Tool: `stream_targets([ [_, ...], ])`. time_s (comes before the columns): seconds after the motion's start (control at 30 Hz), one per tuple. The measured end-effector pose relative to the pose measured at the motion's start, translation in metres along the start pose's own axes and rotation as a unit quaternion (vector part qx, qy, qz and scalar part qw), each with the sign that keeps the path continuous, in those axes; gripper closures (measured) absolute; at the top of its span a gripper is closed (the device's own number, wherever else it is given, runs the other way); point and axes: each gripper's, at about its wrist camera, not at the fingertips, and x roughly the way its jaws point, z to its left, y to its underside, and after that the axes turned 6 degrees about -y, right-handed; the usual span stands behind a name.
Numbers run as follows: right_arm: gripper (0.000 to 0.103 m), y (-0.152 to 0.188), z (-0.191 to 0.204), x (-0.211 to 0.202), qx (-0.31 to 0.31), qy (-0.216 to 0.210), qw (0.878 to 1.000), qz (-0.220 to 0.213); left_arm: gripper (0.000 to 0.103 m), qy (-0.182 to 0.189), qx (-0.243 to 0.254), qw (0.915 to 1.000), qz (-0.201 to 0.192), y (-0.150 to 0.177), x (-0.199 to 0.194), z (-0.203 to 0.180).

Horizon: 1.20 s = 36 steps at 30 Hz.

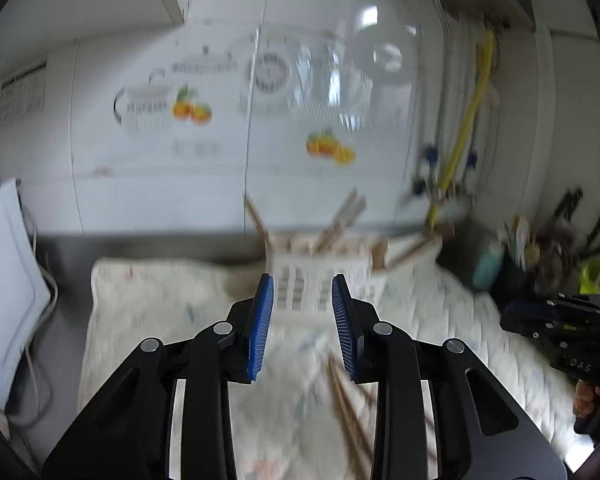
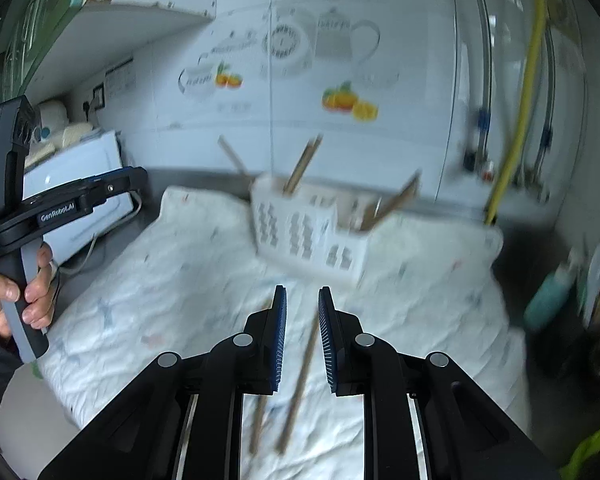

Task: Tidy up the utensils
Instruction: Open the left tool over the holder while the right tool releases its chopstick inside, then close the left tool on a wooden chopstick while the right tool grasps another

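Note:
A white slotted utensil basket (image 1: 320, 276) (image 2: 304, 232) stands on a white cloth (image 1: 160, 300) (image 2: 160, 280), with several wooden chopsticks (image 1: 340, 220) (image 2: 300, 168) sticking up out of it. Two loose wooden chopsticks (image 2: 300, 376) (image 1: 348, 404) lie on the cloth in front of the basket. My left gripper (image 1: 302, 280) is open and empty, above the cloth, pointing at the basket. My right gripper (image 2: 302, 292) is open and empty, with the loose chopsticks below and between its fingers. Both views are blurred.
A white tiled wall with fruit and teapot decals stands behind. A yellow hose (image 1: 468, 120) (image 2: 524, 100) and pipes hang at the right. A teal bottle (image 2: 548, 296) and a holder of dark utensils (image 1: 548, 248) stand right of the cloth. A white appliance (image 2: 80, 184) sits left.

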Motion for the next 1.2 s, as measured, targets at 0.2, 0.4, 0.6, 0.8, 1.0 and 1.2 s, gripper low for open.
stream_targets([
  [0.2, 0.086, 0.062, 0.013, 0.019, 0.027, -0.014, 0.999, 0.028, 0.072, 0.027, -0.023, 0.9958, 0.084, 0.075, 0.006, -0.007],
  [0.4, 0.086, 0.1, 0.021, 0.043, 0.049, -0.026, 0.997, 0.062, 0.072, 0.043, -0.051, 0.9889, 0.133, 0.126, 0.012, -0.012],
  [0.6, 0.087, 0.121, 0.029, 0.062, 0.051, -0.022, 0.995, 0.081, 0.074, 0.045, -0.048, 0.986, 0.153, 0.15, 0.012, -0.014],
  [0.8, 0.087, 0.125, 0.028, 0.08, 0.05, -0.013, 0.994, 0.097, 0.074, 0.052, -0.043, 0.9847, 0.161, 0.158, 0.01, -0.02],
  [1.0, 0.088, 0.131, 0.025, 0.088, 0.056, -0.002, 0.993, 0.104, 0.075, 0.065, -0.037, 0.9819, 0.174, 0.165, 0.018, -0.032],
  [1.2, 0.096, 0.131, 0.022, 0.087, 0.062, 0.002, 0.993, 0.101, 0.078, 0.068, -0.025, 0.9804, 0.183, 0.169, 0.031, -0.044],
])
